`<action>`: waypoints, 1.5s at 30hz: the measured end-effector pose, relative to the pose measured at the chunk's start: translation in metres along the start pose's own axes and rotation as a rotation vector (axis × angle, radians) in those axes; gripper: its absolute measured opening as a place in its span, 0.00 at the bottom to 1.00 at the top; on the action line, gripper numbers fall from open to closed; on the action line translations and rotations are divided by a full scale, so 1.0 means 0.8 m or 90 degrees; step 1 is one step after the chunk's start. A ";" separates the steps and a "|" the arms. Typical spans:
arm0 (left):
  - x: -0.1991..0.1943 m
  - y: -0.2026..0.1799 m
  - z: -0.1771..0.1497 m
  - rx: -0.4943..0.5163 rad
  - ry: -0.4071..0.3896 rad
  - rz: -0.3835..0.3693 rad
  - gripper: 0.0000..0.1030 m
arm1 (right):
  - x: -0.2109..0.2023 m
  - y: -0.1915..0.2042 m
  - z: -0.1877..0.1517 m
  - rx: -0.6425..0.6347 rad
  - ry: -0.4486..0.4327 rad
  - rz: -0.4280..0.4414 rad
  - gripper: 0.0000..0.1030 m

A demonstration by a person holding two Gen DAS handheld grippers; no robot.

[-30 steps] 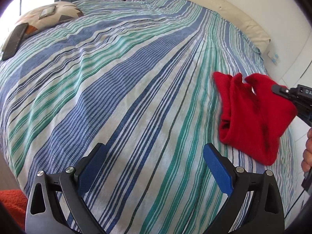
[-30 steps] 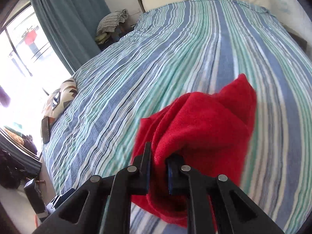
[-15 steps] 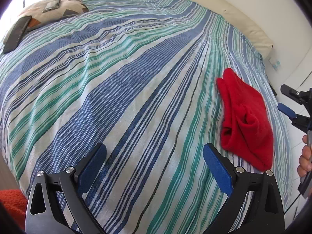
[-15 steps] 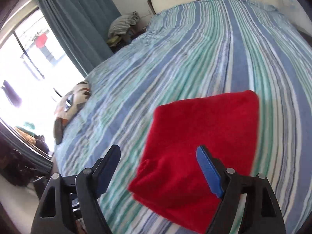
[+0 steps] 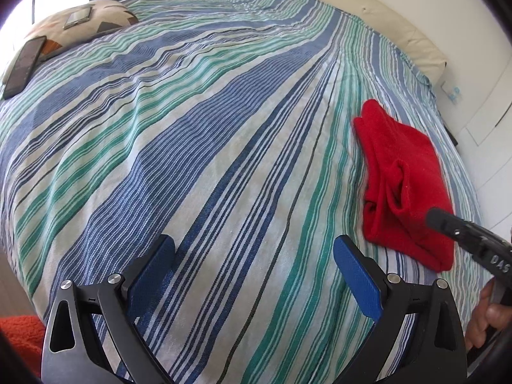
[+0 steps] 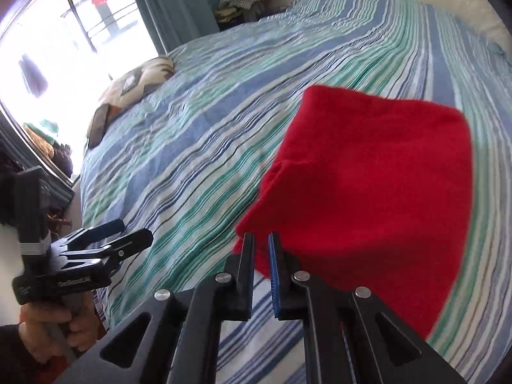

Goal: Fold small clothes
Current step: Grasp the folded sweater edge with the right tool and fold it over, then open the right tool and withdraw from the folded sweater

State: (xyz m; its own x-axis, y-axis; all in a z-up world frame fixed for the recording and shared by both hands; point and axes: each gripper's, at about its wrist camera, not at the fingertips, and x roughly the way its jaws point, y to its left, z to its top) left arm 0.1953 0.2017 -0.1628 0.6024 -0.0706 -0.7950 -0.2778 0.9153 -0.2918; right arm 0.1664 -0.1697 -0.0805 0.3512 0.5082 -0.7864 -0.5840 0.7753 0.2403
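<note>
Red folded garment (image 5: 406, 179) lies near the bed's (image 5: 192, 147) 3 o'clock edge, long axis running 11 to 5. Open striped bedspread stretches toward 9. Left gripper (image 5: 254, 265) jaws released; right gripper (image 6: 261, 249) jaws have just been closing, clenched at its near edge, nothing visibly between them.

Big bed (image 5: 192, 147) with a blue, green and white striped cover. 1 folded red cloth (image 5: 406, 179) lies on it near the right edge. Way over on the far left corner from the cloth there's a patterned pillow (image 5: 80, 25) with a dark phone (image 5: 24, 64) just beside it.
</note>
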 end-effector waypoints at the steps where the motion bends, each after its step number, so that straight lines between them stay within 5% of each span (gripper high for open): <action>1: 0.000 0.000 0.000 -0.003 0.001 -0.003 0.96 | -0.022 -0.014 0.000 0.016 -0.020 -0.016 0.11; 4: 0.003 -0.003 -0.001 -0.001 0.004 -0.005 0.96 | -0.054 -0.065 -0.014 0.068 -0.031 -0.059 0.11; 8: 0.005 -0.015 -0.009 0.033 0.002 0.013 0.96 | -0.007 -0.103 -0.066 0.109 0.090 -0.065 0.11; 10: 0.002 -0.020 -0.012 0.054 0.007 0.021 0.96 | -0.006 -0.090 -0.086 0.091 0.085 -0.055 0.11; 13: -0.020 -0.026 -0.003 0.056 -0.010 -0.038 0.97 | -0.031 -0.085 -0.099 0.112 0.073 -0.032 0.13; 14: -0.025 -0.031 0.008 0.049 -0.022 -0.071 0.97 | -0.044 -0.088 -0.101 0.119 0.050 -0.025 0.26; 15: -0.026 -0.039 0.021 0.046 -0.030 -0.101 0.97 | -0.059 -0.094 -0.099 0.129 0.023 -0.023 0.54; 17: -0.015 -0.064 0.050 0.066 -0.031 -0.146 0.98 | -0.087 -0.116 -0.089 0.164 -0.045 -0.034 0.81; 19: 0.023 -0.096 0.077 0.101 0.016 -0.175 0.99 | -0.103 -0.149 -0.070 0.219 -0.098 -0.024 0.81; 22: 0.089 -0.135 0.097 0.144 0.074 -0.146 0.98 | -0.093 -0.194 -0.030 0.293 -0.136 0.004 0.81; 28: 0.151 -0.167 0.091 0.173 0.125 -0.098 0.98 | 0.024 -0.238 -0.001 0.407 -0.090 0.104 0.76; 29: 0.151 -0.169 0.087 0.173 0.122 -0.101 0.93 | 0.044 -0.233 -0.001 0.412 -0.079 0.131 0.60; 30: 0.151 -0.174 0.083 0.178 0.125 -0.100 0.63 | 0.055 -0.224 0.000 0.400 -0.071 0.122 0.50; 32: 0.148 -0.187 0.079 0.188 0.140 -0.121 0.24 | 0.052 -0.198 0.012 0.342 -0.078 0.038 0.37; 34: 0.126 -0.203 0.086 0.201 0.116 -0.111 0.21 | 0.028 -0.177 0.027 0.295 -0.098 -0.017 0.31; 38: 0.064 -0.234 0.111 0.211 0.046 -0.186 0.20 | -0.050 -0.149 0.065 0.200 -0.177 -0.060 0.30; 42: 0.023 -0.270 0.126 0.240 0.003 -0.217 0.25 | -0.114 -0.162 0.083 0.206 -0.227 -0.062 0.30; 43: 0.028 -0.277 0.123 0.247 0.013 -0.206 0.30 | -0.119 -0.171 0.081 0.223 -0.226 -0.065 0.30; 45: 0.064 -0.284 0.108 0.258 0.066 -0.164 0.65 | -0.113 -0.199 0.065 0.271 -0.197 -0.081 0.44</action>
State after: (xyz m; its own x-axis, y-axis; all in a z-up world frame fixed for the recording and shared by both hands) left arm 0.3539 0.0245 -0.0915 0.5304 -0.3357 -0.7785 0.1968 0.9419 -0.2721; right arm 0.2658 -0.3192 -0.0180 0.6364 0.4374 -0.6354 -0.1969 0.8885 0.4144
